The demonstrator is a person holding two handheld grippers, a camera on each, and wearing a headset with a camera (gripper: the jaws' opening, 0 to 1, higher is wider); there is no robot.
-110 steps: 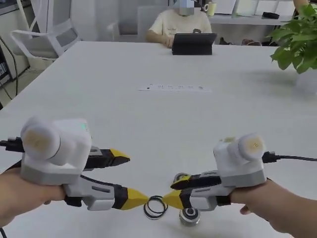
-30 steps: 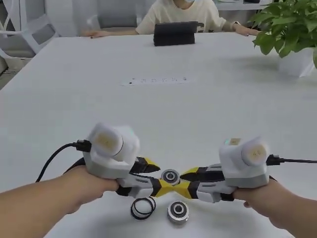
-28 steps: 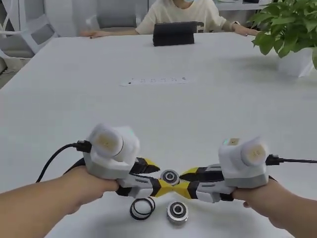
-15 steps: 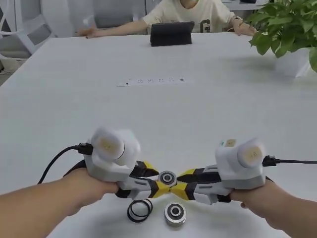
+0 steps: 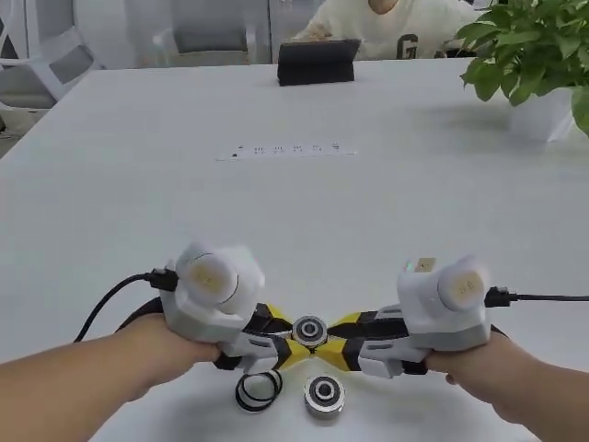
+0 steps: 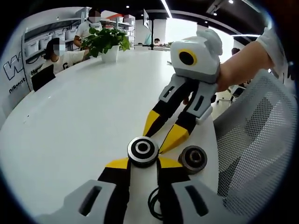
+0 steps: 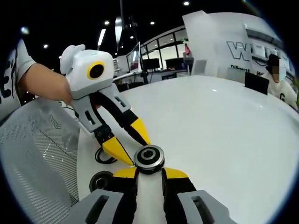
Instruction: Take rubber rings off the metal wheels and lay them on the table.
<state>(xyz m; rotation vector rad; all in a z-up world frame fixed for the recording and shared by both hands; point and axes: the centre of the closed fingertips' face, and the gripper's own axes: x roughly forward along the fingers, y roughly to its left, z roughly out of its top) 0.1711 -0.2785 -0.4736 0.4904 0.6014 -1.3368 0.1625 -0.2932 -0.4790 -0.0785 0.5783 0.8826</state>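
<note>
Potted plant (image 5: 532, 51) far right; dark tablet (image 5: 318, 63) upright before a seated person (image 5: 405, 28); white strip (image 5: 285, 150) lying mid-surface.

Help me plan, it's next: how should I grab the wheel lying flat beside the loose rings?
Grip the wheel across its outer rim, coming straight down from above. It lies flat, hole up, leaving its round edge free; stay clear of the rings on its left.
</note>
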